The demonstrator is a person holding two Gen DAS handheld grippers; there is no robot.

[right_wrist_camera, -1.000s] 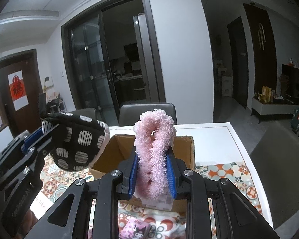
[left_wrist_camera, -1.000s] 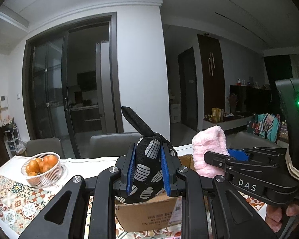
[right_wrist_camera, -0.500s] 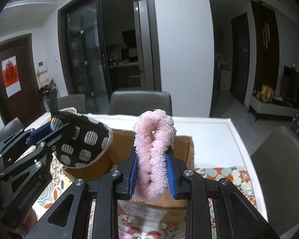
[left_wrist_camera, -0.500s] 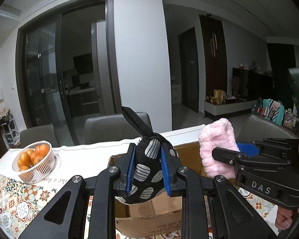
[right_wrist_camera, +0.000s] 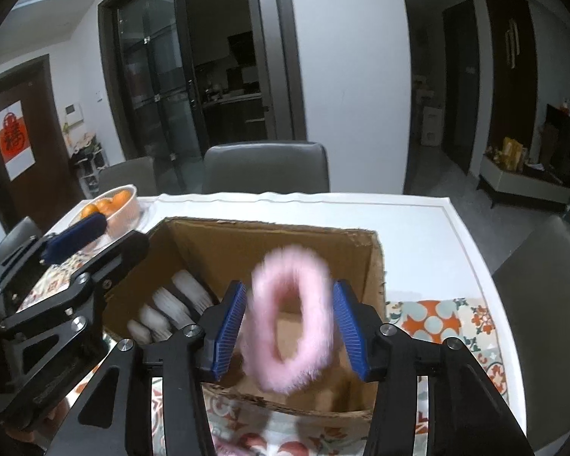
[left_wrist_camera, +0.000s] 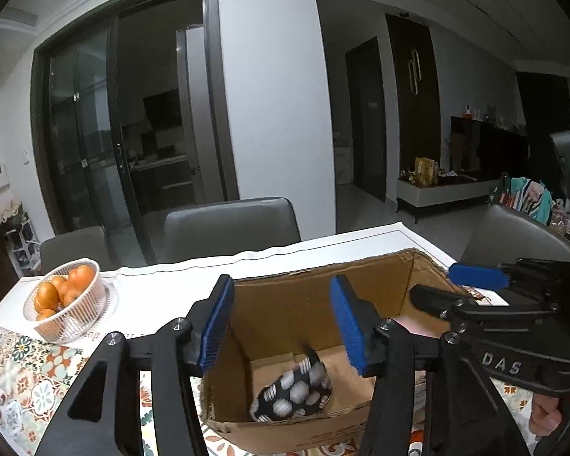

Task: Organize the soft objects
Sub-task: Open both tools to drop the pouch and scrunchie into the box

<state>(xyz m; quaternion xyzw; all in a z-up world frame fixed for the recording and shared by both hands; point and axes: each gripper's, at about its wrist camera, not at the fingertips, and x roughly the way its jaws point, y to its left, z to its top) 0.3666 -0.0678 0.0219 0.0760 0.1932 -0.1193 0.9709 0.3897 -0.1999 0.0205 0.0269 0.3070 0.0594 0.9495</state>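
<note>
My left gripper [left_wrist_camera: 281, 326] hangs over the open cardboard box [left_wrist_camera: 323, 277], its jaws opening with nothing between them. The black cloth with white spots [left_wrist_camera: 292, 391] lies on the box floor below it; it shows blurred [right_wrist_camera: 171, 304] in the right wrist view. My right gripper [right_wrist_camera: 290, 326] is over the box's right half [right_wrist_camera: 376, 266], jaws opening. The pink fluffy ring [right_wrist_camera: 260, 323] is blurred between its blue pads and looks loose. Each gripper shows in the other's view: the right one [left_wrist_camera: 452, 288], the left one [right_wrist_camera: 91, 250].
A white mesh basket of oranges [left_wrist_camera: 66, 304] stands left of the box on the white table [right_wrist_camera: 418, 220]. A patterned tablecloth [left_wrist_camera: 19, 364] covers the near part. Grey chairs stand behind [left_wrist_camera: 231, 224] and to the right [right_wrist_camera: 543, 285].
Both grippers came down over the box and opened. The spotted cloth left the left jaws and fell into the box. The pink ring came free of the right pads.
</note>
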